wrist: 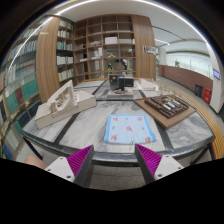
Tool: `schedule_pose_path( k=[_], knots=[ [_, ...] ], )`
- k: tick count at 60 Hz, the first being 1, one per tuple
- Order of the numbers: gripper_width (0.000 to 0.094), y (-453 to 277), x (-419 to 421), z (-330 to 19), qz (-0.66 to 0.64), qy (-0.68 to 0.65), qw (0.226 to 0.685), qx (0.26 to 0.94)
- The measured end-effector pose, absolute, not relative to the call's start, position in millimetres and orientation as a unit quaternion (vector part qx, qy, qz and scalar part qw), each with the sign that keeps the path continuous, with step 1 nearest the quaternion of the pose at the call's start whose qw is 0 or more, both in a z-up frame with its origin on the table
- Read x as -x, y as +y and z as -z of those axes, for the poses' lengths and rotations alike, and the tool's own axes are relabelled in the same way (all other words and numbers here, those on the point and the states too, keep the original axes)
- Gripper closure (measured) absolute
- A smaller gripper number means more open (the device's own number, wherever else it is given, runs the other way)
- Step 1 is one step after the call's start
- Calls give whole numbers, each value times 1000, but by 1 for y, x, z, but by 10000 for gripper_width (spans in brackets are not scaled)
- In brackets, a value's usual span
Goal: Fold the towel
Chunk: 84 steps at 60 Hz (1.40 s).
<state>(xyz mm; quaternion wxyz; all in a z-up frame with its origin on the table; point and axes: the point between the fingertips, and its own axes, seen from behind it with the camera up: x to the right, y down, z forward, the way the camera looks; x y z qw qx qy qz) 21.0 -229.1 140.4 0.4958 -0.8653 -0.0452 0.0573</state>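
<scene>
Fingers (113, 160): spread wide, holding nothing | towel (129, 128): flat on surface (90, 125) just ahead | step: approach near edge, apparently square-on; pinch one corner cleanly, lift low.

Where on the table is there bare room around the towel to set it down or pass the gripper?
Bare table lies left of the towel, between it and the white box, and just ahead of the open gripper. The right side is crowded by the wooden tray.
</scene>
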Motion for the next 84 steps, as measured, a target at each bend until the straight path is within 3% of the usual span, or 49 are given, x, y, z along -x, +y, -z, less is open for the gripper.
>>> schedule_pose_path(
  k=[5,15,26,32,42,44,64,67,71,84],
  knots=[
    [85,-219,-25,-134,-47,-50,488,870],
    [96,-132,-7,-110,-28,-69,485,871],
    [185,-29,42,-76,-45,-81,490,867],
    [190,15,64,-48,-41,-93,478,873],
    [342,43,75,14,-35,-125,441,888],
    [416,49,74,12,-38,-120,452,883],
    [450,56,58,13,-69,-105,455,882],
    [613,59,49,13,-56,-91,458,883],
    [909,63,35,13,-41,-59,460,885],
    [933,64,36,11,3,-107,457,883]
  ],
)
